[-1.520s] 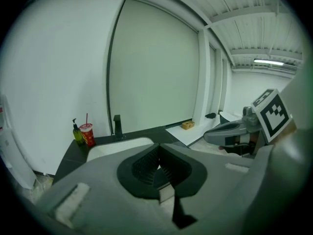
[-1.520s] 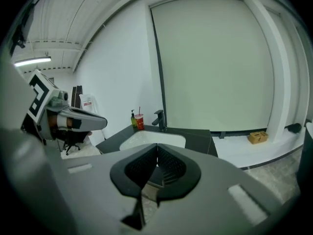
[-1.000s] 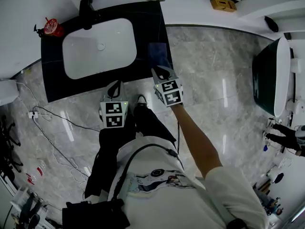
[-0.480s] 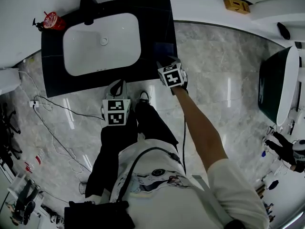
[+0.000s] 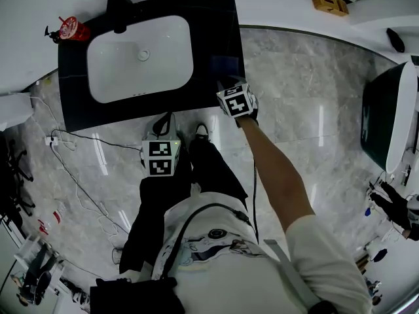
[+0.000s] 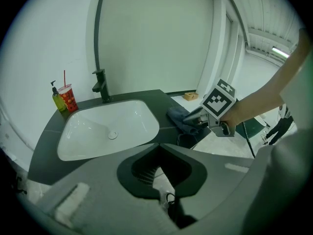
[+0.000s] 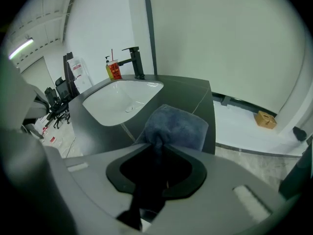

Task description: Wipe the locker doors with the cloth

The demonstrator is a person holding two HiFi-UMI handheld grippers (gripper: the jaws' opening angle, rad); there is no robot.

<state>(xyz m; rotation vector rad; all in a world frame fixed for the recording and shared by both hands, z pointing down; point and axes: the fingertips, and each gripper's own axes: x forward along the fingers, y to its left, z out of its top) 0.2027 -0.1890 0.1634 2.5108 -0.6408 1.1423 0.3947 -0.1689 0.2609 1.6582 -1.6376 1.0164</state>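
The cloth (image 7: pixel 173 126) is dark blue and soft. It lies flat on the dark desk (image 7: pixel 195 94), to the right of the white sink (image 7: pixel 120 99). Its near edge is bunched up and pinched in the right tool (image 7: pixel 157 146).

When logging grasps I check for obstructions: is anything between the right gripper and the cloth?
Nothing visible does. The right gripper is shut on a fold of the blue cloth, which lies on the dark countertop beside the sink.
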